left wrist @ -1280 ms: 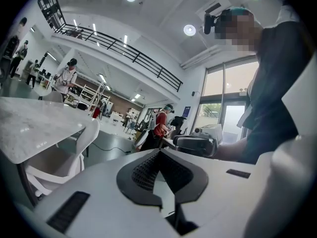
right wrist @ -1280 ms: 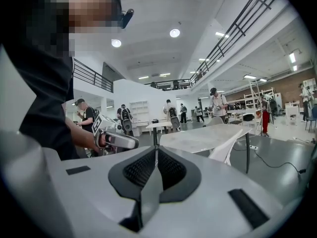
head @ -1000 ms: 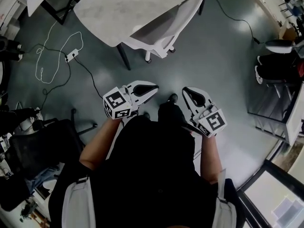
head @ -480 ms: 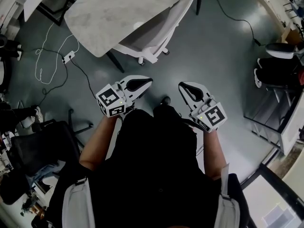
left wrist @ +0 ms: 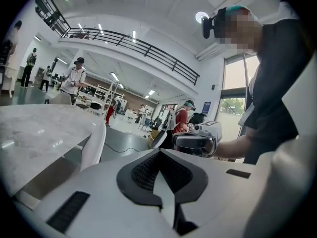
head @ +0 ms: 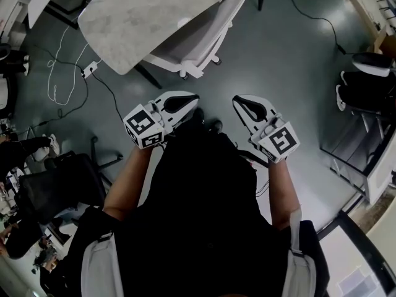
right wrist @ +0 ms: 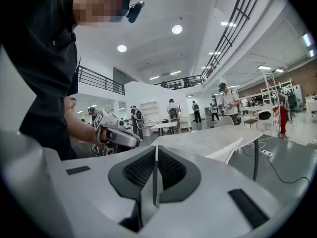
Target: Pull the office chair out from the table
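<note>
A white office chair (head: 201, 39) stands tucked under the grey marble-look table (head: 148, 11) at the top of the head view. Both grippers hang side by side over the floor, short of the chair and apart from it. My left gripper (head: 194, 99) is shut and holds nothing. My right gripper (head: 237, 101) is also shut and empty. The left gripper view has the chair's back (left wrist: 94, 145) beside the table top (left wrist: 34, 133), beyond the closed jaws. Past the closed right jaws, the right gripper view takes in the table (right wrist: 208, 135) and the chair (right wrist: 230, 151).
A power strip (head: 91, 70) with white and black cables lies on the floor left of the table. A black chair (head: 62, 184) stands at the left and dark chairs (head: 365, 85) at the right. Other people stand far off in the hall.
Both grippers have moved forward together toward the chair, still shut. The table and chair have slid to the left in the head view.
</note>
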